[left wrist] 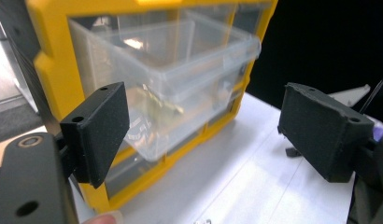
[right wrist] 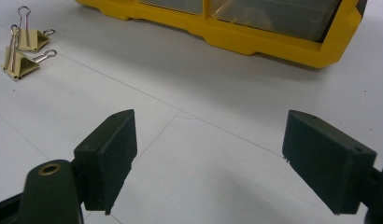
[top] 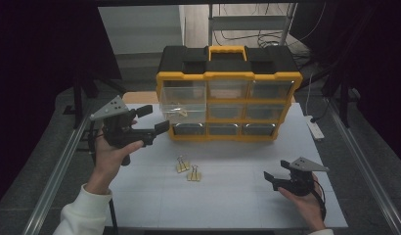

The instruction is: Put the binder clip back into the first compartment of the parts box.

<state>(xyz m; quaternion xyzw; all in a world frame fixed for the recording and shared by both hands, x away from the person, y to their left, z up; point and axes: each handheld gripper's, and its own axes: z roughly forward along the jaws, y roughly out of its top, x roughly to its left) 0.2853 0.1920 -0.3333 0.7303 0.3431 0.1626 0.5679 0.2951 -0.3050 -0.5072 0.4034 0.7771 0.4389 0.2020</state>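
White matte worktop (top: 237, 196) with faint grid lines, metal rails at its sides, dark room around. Yellow-and-black plastic organizer (top: 228, 93) stands at the far end; its clear upper-left drawer (top: 181, 105) is pulled out, a binder clip inside. Two cream binder clips (top: 188, 169) with wire handles lie just before the organizer. Left tongs (top: 150, 119) released, empty, beside the drawer. Right tongs (top: 276, 172) released, empty, well right of the clips.

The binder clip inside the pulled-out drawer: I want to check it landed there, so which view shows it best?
The left gripper view: the binder clip lies close up behind the clear wall of the pulled-out drawer. The high view shows the clip small and faint in that drawer. The right gripper view shows the two clips on the table instead.
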